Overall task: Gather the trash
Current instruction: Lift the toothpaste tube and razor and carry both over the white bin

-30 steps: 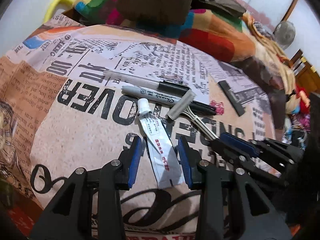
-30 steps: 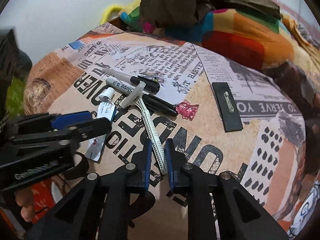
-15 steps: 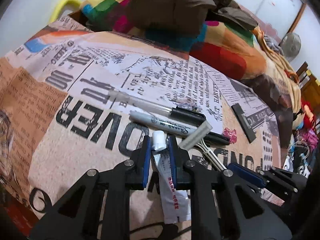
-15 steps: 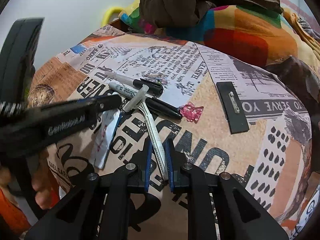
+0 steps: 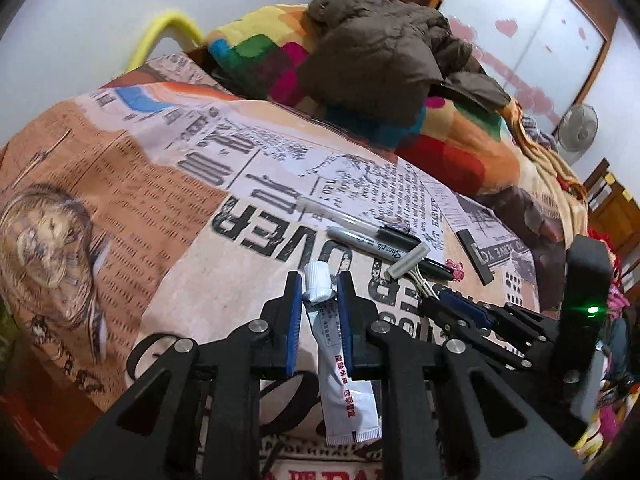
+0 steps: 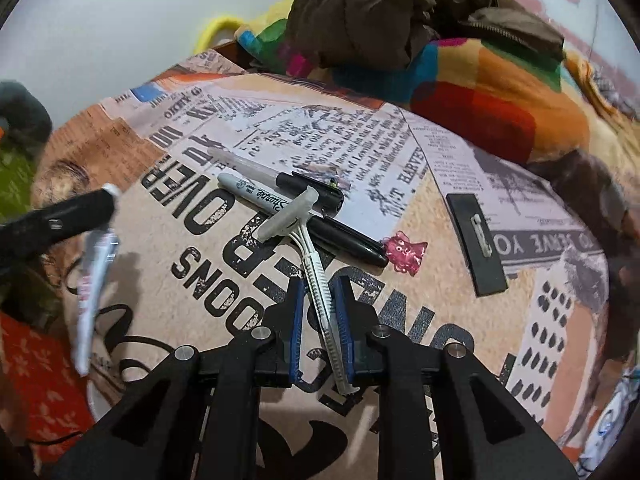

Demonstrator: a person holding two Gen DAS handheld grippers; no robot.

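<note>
My left gripper is shut on a white ointment tube just below its cap and holds it above the newspaper-print table cover; the tube hangs down in the right wrist view. My right gripper is shut on the handle of a white disposable razor, whose head rests on a Sharpie marker. The razor head also shows in the left wrist view, with the right gripper behind it.
A clear pen with a black cap lies beside the marker. A pink gummy-like piece and a black flat bar lie to the right. A brown jacket on a colourful blanket lies at the back.
My left gripper closed on the tube and lifted it off the cover, tilting upward. My right gripper stayed shut on the razor handle.
</note>
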